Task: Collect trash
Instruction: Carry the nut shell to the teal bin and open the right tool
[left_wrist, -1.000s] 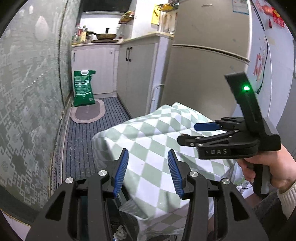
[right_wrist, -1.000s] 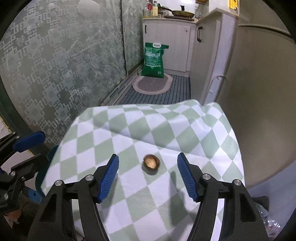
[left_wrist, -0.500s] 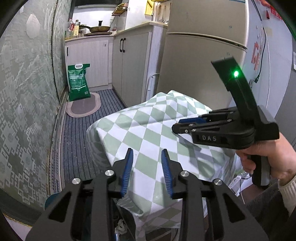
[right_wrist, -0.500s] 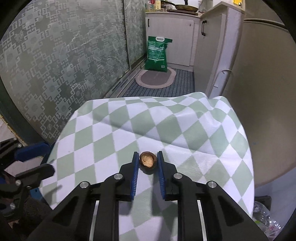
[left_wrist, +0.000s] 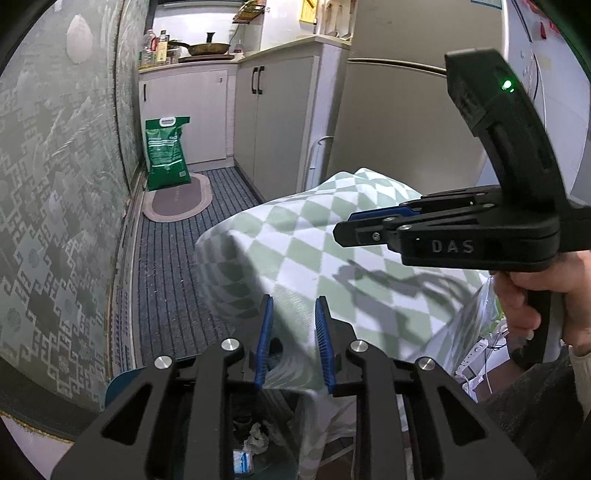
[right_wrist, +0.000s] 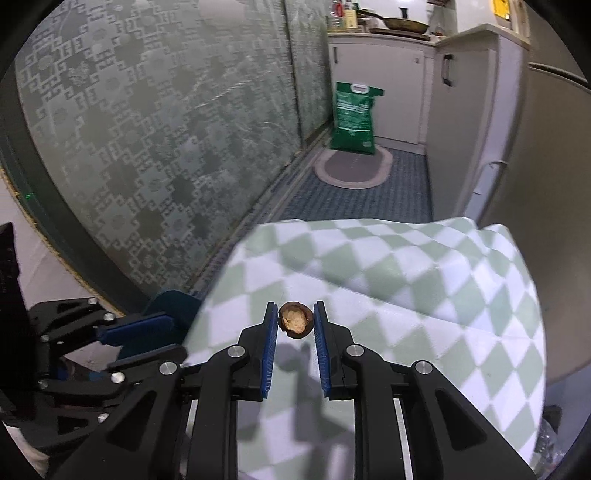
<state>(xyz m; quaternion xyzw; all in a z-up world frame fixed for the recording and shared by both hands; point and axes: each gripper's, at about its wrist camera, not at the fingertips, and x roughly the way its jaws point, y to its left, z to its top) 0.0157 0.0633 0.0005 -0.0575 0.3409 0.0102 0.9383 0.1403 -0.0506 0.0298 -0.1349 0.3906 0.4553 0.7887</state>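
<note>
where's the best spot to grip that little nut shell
Across its widest middle, one pad on each side, coming from above and behind as the right gripper does. The nut shell is small and round with its broken opening facing the camera, so the smooth curved flanks give the pads the firmest seat.

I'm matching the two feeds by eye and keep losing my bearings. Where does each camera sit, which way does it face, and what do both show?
Left wrist: on the left gripper, jaws closing with nothing between them; faces down the kitchen aisle over the checkered cloth; shows the right gripper and the hand holding it.
Right wrist: on the right gripper, clamped on a nut shell above the cloth; shows the left gripper at lower left.
Shared: cloth, green bag, oval mat, patterned wall, cabinets.
</note>
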